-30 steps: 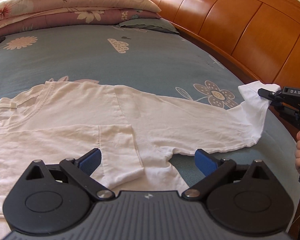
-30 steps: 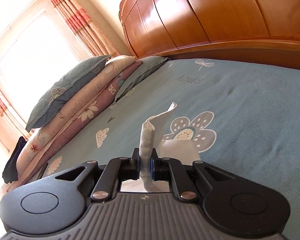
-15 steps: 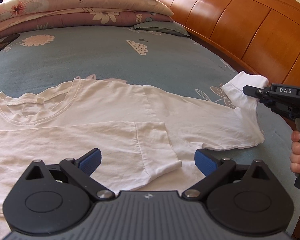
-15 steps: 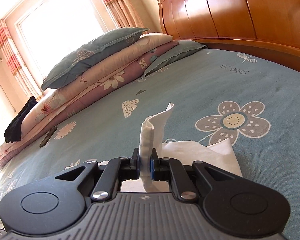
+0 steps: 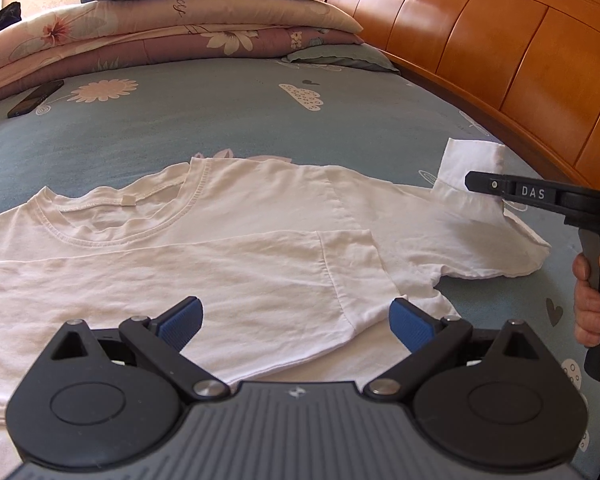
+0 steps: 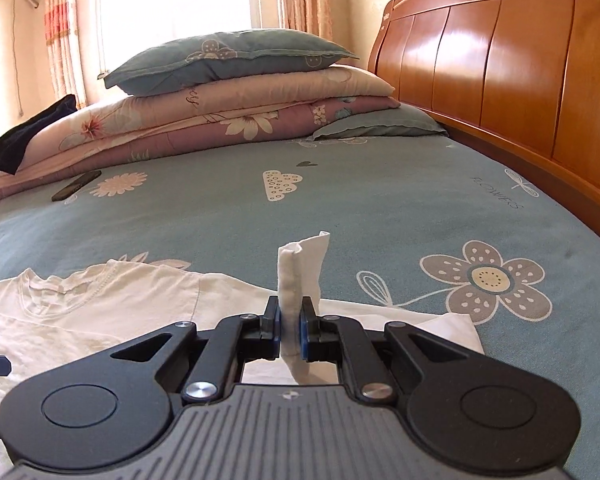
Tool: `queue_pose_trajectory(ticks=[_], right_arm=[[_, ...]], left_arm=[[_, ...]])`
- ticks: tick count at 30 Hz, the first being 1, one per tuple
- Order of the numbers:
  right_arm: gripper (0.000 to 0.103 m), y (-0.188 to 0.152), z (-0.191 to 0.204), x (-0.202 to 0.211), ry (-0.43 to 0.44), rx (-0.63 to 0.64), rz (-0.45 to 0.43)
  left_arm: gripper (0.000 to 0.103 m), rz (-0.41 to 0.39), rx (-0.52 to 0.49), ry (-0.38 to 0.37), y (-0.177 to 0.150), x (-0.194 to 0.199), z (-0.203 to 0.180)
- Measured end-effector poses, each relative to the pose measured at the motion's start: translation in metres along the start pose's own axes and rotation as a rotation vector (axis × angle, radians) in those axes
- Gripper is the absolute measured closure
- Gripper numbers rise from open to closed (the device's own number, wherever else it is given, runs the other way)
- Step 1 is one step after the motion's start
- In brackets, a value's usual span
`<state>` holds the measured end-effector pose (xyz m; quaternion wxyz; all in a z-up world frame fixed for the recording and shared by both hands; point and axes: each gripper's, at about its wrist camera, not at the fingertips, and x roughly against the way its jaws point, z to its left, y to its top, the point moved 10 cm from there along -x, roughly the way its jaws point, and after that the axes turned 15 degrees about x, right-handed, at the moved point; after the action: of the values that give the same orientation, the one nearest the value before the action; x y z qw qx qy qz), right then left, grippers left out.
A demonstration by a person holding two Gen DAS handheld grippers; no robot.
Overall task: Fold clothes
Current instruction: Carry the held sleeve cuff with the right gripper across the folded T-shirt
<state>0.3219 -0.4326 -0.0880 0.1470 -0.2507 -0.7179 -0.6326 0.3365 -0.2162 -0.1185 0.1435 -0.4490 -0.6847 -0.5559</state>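
Bed: a wide mattress under a blue-grey cotton sheet printed with flowers and clouds (image 6: 380, 208); everything else lies on it.
Headboard: glossy orange-brown panelled wood (image 6: 520, 64), running along the right edge of the bed.
Bedding stack: folded pink and cream floral quilts (image 6: 220, 120) at the far end, a grey-blue pillow (image 6: 228, 56) on top and a second flatter grey-blue pillow (image 6: 380, 126) at the foot of the stack by the headboard.
Window side: striped red and cream curtains (image 6: 64, 24) behind the stack, bright light between them.
Task garment: a white short-sleeved cotton T-shirt (image 5: 220, 248) lies spread flat on the near part of the sheet, neckline toward the left, well apart from the quilts; one sleeve is folded over the chest.
Dark cloth: a black crumpled garment (image 6: 28, 136) draped over the left end of the quilts.
Phone: a dark flat slab (image 6: 76, 186) on the sheet just beside the quilts.
Right gripper (image 6: 290, 330): blue pads pressed onto a pinched-up fold of the T-shirt's far sleeve, which stands upright between them; a hand (image 5: 588, 300) grips its handle.
Left gripper (image 5: 296, 320): fingers spread wide above the shirt's lower body, nothing between them.
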Motion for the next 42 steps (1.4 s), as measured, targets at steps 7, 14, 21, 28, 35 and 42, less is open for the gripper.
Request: queue_pose_trajectory(ticks=[7, 14, 21, 28, 35, 42], right_arm=[[0.093, -0.002, 0.028, -0.002, 0.014, 0.085, 0.005], [0.093, -0.008, 0.032, -0.005, -0.005, 0.126, 0.024], [0.093, -0.005, 0.037, -0.005, -0.025, 0.2, 0.059], [0.093, 0.008, 0.049, -0.022, -0.042, 0.296, 0.143], [0.094, 0.034, 0.056, -0.024, -0.044, 0.339, 0.199], [0.094, 0.056, 0.083, -0.02, -0.057, 0.401, 0.184]], left_arm=[[0.004, -0.001, -0.006, 0.018, -0.013, 0.011, 0.014], [0.004, 0.029, 0.0, 0.044, -0.022, 0.015, 0.034], [0.004, 0.07, -0.082, 0.012, -0.041, 0.034, 0.042], [0.004, 0.007, -0.142, 0.008, -0.056, 0.051, 0.056], [0.004, -0.026, -0.082, -0.049, -0.053, 0.059, 0.071], [0.004, -0.029, -0.052, -0.057, -0.049, 0.064, 0.078]])
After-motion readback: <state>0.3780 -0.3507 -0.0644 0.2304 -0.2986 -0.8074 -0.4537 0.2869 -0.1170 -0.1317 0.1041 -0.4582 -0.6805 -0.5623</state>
